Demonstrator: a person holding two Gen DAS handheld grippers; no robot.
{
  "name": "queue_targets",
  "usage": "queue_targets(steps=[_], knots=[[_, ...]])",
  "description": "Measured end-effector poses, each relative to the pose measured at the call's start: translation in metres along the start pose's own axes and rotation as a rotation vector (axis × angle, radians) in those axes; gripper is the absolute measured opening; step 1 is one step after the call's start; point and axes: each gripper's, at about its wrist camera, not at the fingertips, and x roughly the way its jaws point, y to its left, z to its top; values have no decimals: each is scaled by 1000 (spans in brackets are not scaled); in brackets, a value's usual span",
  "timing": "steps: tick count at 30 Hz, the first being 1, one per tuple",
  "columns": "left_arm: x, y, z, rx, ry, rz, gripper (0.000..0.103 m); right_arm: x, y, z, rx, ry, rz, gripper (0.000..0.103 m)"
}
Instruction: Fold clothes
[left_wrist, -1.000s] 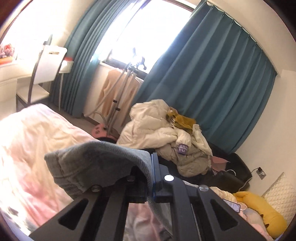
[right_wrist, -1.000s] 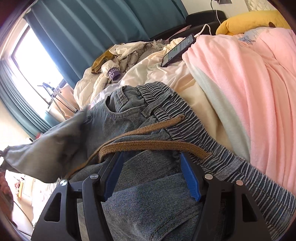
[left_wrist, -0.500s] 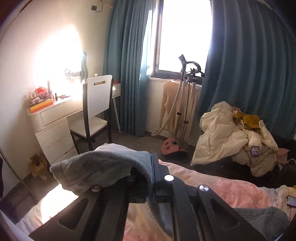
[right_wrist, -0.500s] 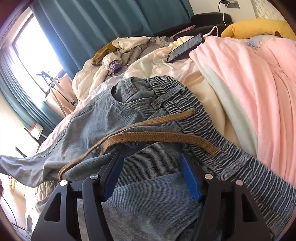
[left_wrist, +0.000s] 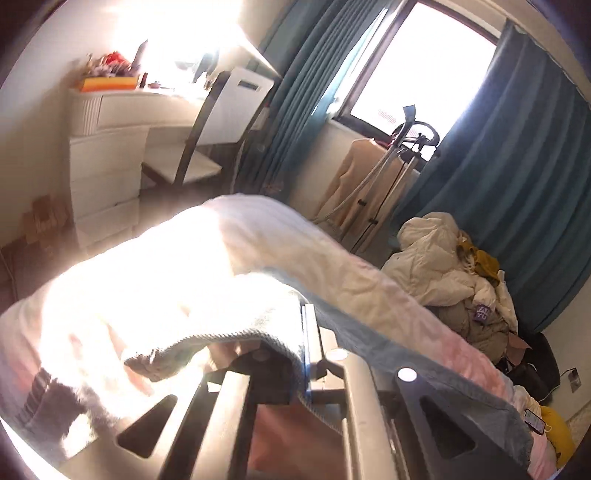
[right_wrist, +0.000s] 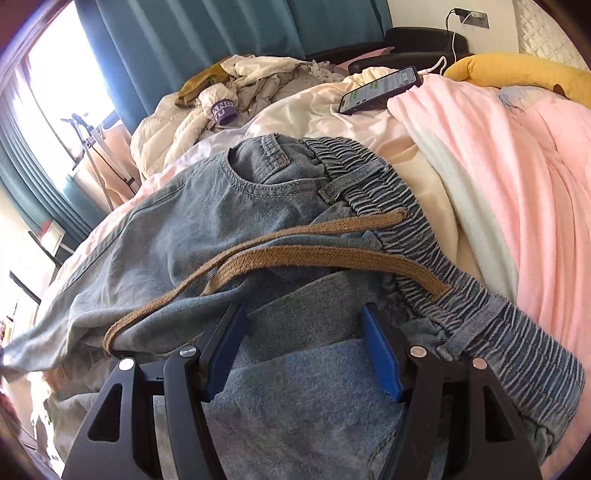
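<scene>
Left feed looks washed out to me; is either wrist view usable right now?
Left wrist view: sun glare blows out the bedding and the jeans hem in the left tool, with motion blur. Right wrist view: sharp and evenly lit on the waistband, with only fisheye bending at the edges.

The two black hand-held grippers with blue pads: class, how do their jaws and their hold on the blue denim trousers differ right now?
The left gripper has its jaws shut, pinching an edge of the blue denim trousers; the right gripper has its jaws spread open, gripping nothing. The left one holds the denim raised over the bed; the right one sits over denim near the elasticated waistband. Both are at the same garment.
</scene>
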Motion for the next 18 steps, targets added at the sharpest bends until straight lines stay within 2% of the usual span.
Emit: queue_targets(steps=[3, 4, 6, 8, 9, 10, 11, 14, 16, 18], knots=[[10, 40, -34, -138, 65, -52, 3, -4, -1, -3, 15, 10, 19, 66], [12, 53, -39, -209, 74, -100, 3, -5, -2, -3, 18, 12, 23, 66], [17, 76, -49, -354, 80, -201, 12, -7, -3, -4, 21, 13, 26, 66], [17, 94, -53, -466, 47, -272, 33, -7, -1, -5, 18, 13, 19, 66], [17, 102, -55, -514, 24, -297, 38, -7, 0, -5, 14, 12, 11, 66], [17, 108, -56, -559, 0, -311, 51, -6, 2, -5, 9, 12, 3, 66], [19, 113, -57, -604, -12, -318, 59, -6, 3, -5, 6, 11, -4, 66], [40, 120, -55, -666, 28, -306, 61, -4, 6, -6, -3, 10, -21, 68], [54, 121, -53, -668, 50, -264, 61, -3, 8, -6, -6, 9, -30, 68], [64, 112, -44, -597, 59, -208, 61, -3, 8, -6, -6, 10, -37, 68]])
